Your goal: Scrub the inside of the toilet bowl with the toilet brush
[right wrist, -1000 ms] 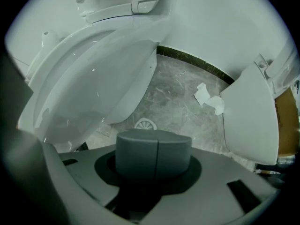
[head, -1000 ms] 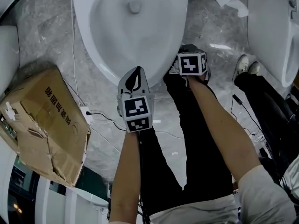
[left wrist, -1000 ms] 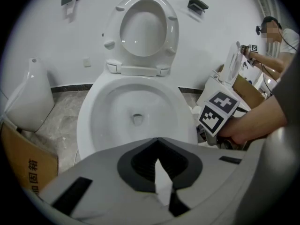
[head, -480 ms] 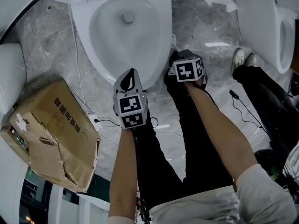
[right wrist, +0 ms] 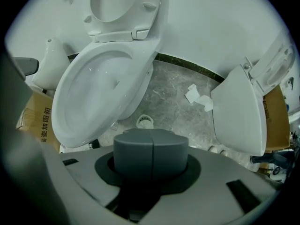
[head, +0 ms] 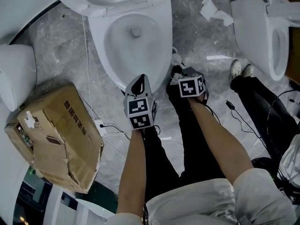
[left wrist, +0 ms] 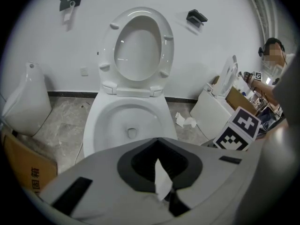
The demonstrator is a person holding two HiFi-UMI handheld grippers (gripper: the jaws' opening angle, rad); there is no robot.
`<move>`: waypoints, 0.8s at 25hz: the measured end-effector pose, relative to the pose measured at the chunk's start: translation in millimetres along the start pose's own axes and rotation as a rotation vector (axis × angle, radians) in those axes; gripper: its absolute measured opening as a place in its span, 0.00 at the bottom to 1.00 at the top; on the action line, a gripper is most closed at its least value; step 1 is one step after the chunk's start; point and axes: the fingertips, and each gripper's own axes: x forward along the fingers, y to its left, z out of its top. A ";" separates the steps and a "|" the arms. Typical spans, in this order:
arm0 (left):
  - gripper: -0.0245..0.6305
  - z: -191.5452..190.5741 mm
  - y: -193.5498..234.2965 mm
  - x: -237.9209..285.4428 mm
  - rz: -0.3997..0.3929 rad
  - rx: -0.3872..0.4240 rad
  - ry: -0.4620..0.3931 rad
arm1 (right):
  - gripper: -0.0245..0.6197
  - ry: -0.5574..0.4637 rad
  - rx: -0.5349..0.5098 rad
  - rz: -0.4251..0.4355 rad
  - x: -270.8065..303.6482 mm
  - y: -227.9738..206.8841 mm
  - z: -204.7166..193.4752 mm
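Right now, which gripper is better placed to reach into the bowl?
Left. The left gripper is at the bowl rim, facing in; the right gripper hangs beside it, over the floor.

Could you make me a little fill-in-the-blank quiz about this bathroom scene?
The toilet has its seat flipped ___.
A battered ___ box sits left of the toilet.
Crumpled white paper lies on the ___.
Missing words: up; cardboard; floor.

Setting: sanitary-fixture test room. Evidence: toilet (head: 136, 36), second toilet (head: 262, 36) near it, torn cardboard box (head: 56, 135), loose cables (head: 241, 121) across marble floor (head: 61, 46).
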 end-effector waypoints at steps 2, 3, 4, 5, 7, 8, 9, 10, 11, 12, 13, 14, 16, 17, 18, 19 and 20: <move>0.07 2.8 -1.1 -4.8 0.001 -0.014 0.005 | 0.30 -0.002 -0.006 -0.002 -8.7 -3.7 1.6; 0.07 4.8 -2.0 -7.7 0.001 -0.014 0.008 | 0.30 -0.001 -0.007 -0.002 -13.2 -5.4 3.2; 0.07 6.9 -4.0 -12.7 -0.001 -0.006 0.010 | 0.30 0.002 -0.006 0.001 -18.6 -6.5 3.5; 0.07 9.5 -7.1 -20.5 -0.005 0.009 0.008 | 0.30 0.008 -0.004 0.007 -25.0 -6.7 2.0; 0.07 15.2 -13.5 -41.0 -0.016 0.036 -0.003 | 0.30 0.017 -0.010 0.020 -39.8 -6.5 -2.2; 0.07 17.0 -15.2 -50.8 -0.017 0.042 -0.004 | 0.30 0.017 -0.019 0.023 -47.3 -7.0 -3.5; 0.07 17.4 -15.4 -58.8 -0.013 0.043 0.002 | 0.30 0.014 -0.029 0.024 -54.8 -8.1 -4.1; 0.07 16.2 -14.3 -64.7 -0.004 0.040 0.014 | 0.30 0.010 -0.036 0.023 -62.2 -9.8 -4.3; 0.07 14.6 -12.6 -68.9 0.007 0.034 0.028 | 0.30 0.005 -0.039 0.021 -69.5 -12.1 -4.4; 0.07 13.8 -11.0 -72.0 0.016 0.025 0.038 | 0.30 0.000 -0.037 0.019 -76.7 -14.6 -4.2; 0.07 14.4 -9.5 -74.6 0.024 0.015 0.046 | 0.30 -0.005 -0.032 0.016 -84.1 -17.0 -3.7; 0.07 16.4 -8.2 -77.2 0.030 0.005 0.050 | 0.30 -0.011 -0.027 0.014 -91.6 -18.9 -3.0; 0.07 24.5 -7.1 -82.5 0.035 -0.011 0.045 | 0.30 -0.026 -0.021 0.009 -106.0 -20.5 -0.2; 0.07 29.4 -7.6 -85.2 0.035 -0.014 0.040 | 0.30 -0.035 -0.025 0.008 -112.5 -20.1 1.7; 0.07 33.2 -8.8 -88.3 0.033 -0.013 0.038 | 0.30 -0.044 -0.033 0.009 -118.4 -19.0 2.9; 0.07 35.0 -10.3 -91.6 0.033 -0.011 0.041 | 0.30 -0.052 -0.042 0.010 -124.0 -17.8 2.7; 0.07 35.6 -12.0 -94.7 0.034 -0.009 0.046 | 0.30 -0.056 -0.048 0.010 -129.2 -17.4 1.5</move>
